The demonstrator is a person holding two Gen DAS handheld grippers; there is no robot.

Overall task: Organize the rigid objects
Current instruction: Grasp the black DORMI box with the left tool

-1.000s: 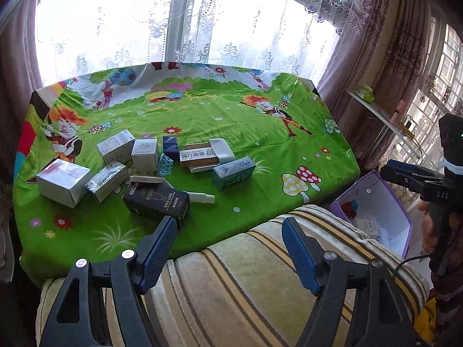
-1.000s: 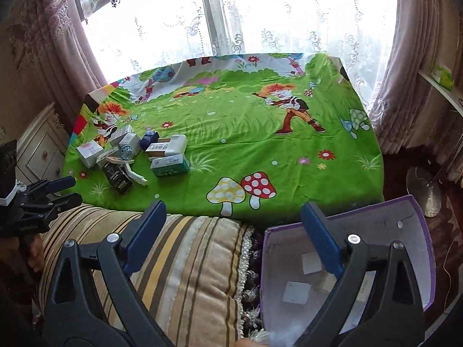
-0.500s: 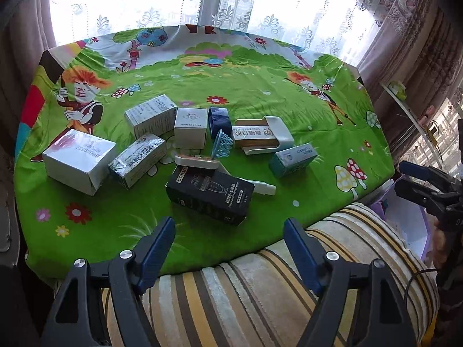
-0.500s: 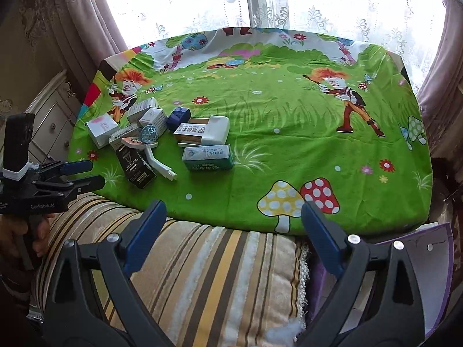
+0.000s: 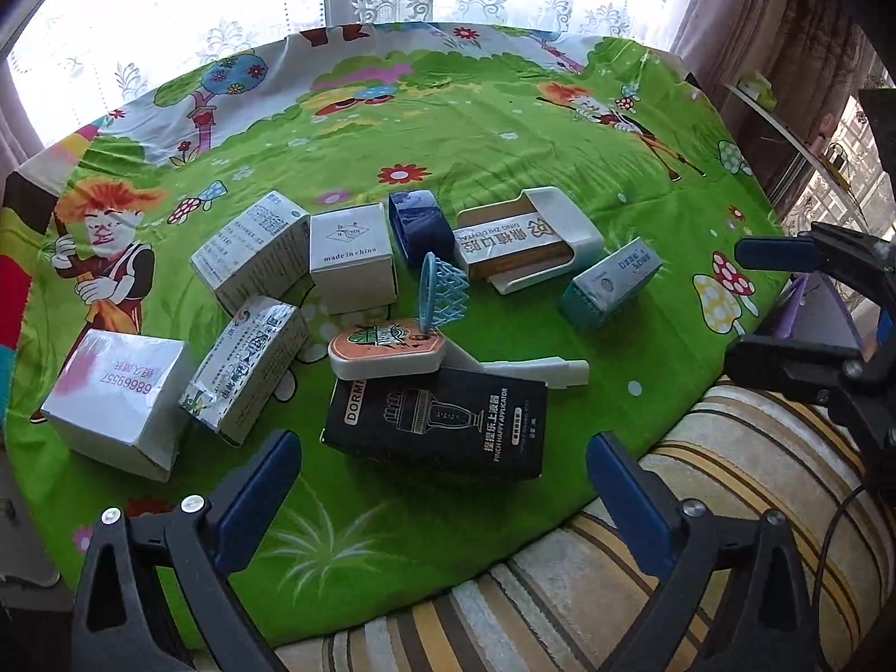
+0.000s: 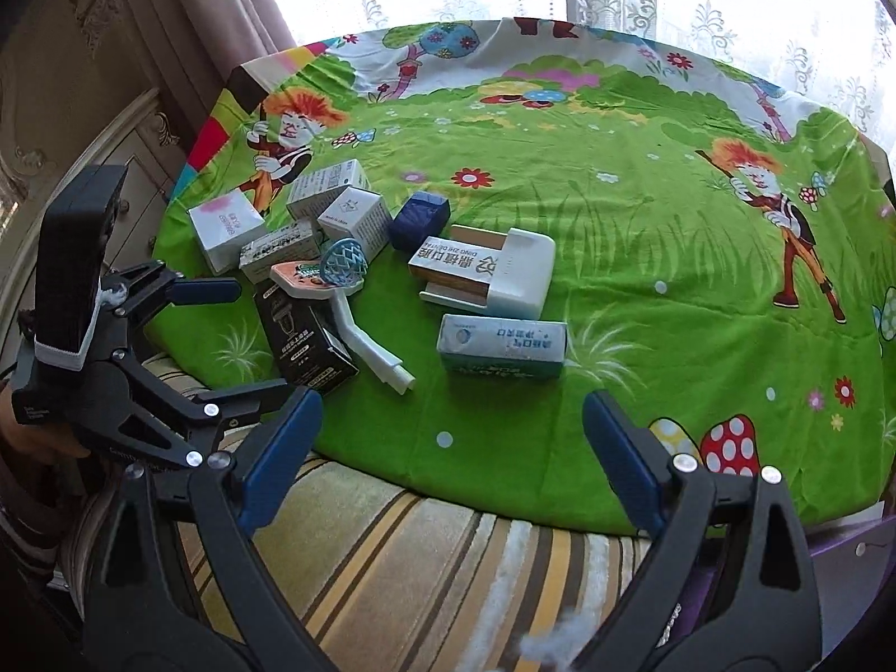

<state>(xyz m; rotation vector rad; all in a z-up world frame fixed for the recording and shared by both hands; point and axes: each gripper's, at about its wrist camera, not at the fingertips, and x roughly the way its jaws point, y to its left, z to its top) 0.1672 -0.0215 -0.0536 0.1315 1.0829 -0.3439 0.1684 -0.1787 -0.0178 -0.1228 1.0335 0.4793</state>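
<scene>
With both the left gripper (image 5: 442,481) and right gripper (image 6: 451,437) spread and empty, the cardboard boxes, including the black carton (image 5: 442,425), lie unsorted near the left edge of the green cartoon-print cloth (image 5: 504,157); sorting appears not yet begun.

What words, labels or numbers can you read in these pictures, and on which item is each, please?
"DORM", "PINCH HAPPY APPLICATOR": black box.
"made in china": small white box.
"6866957", upside down: white box with pink print.
"DING ZHI DENTAL", upside down: card in white case.
Other print: too small or blurred.
</scene>
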